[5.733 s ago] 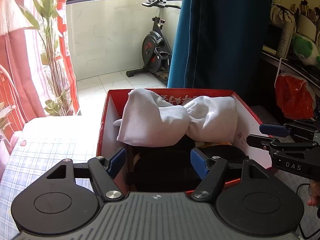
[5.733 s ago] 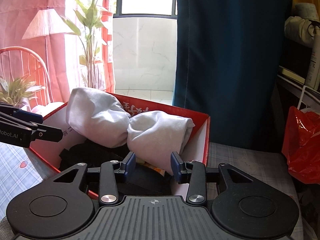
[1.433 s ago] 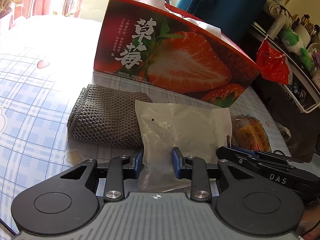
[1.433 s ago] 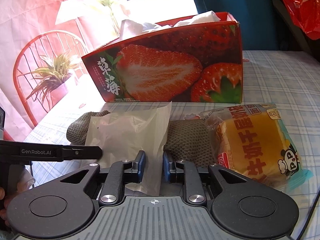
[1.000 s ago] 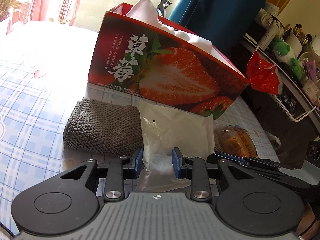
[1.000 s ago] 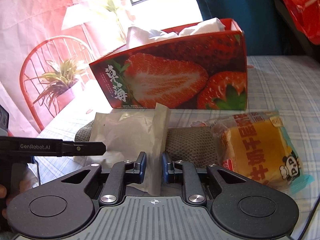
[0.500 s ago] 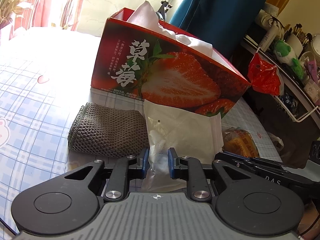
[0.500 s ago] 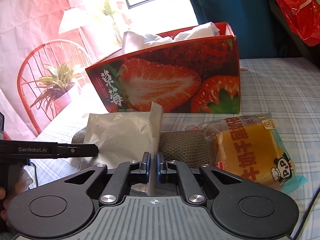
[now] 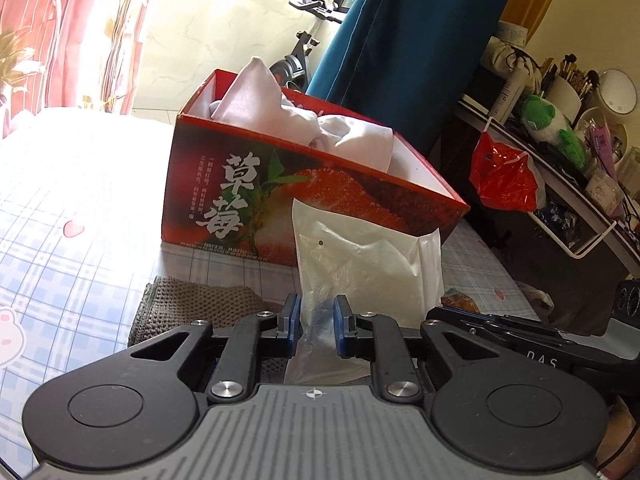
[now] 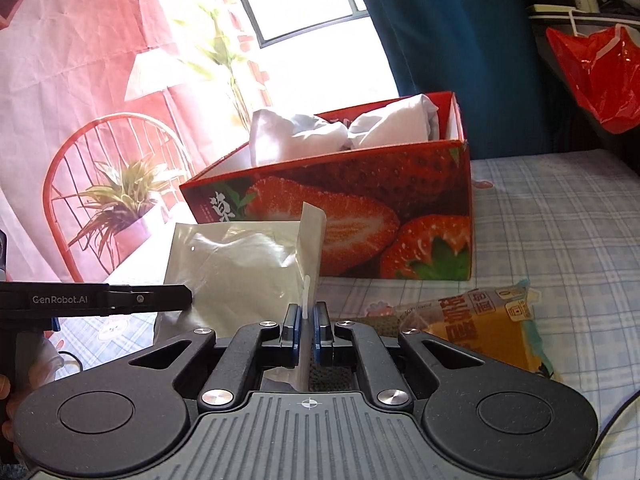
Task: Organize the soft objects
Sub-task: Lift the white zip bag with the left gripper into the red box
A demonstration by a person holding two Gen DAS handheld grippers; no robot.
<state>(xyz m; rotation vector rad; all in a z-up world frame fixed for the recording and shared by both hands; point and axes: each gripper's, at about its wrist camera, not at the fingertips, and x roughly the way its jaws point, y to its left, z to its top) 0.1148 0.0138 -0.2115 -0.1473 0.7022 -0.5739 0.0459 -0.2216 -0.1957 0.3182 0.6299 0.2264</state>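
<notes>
I'm clamping the white plastic pouch (image 9: 366, 268) with left hand-held gripper (image 9: 315, 324) and right hand-held gripper (image 10: 306, 330), lifted upright; strawberry box (image 9: 280, 208) is holding white cloth (image 9: 304, 124).

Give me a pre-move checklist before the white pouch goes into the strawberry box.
1. Left tool shut on the white pouch: ok.
2. Right tool shut on the pouch's edge: ok.
3. Pouch lifted off the grey knit cloth: ok.
4. Space in the strawberry box: not ok, white fabric bulges above the rim.
5. Snack packet away from the pouch: ok.
6. Pouch seal intact: cannot tell.
</notes>
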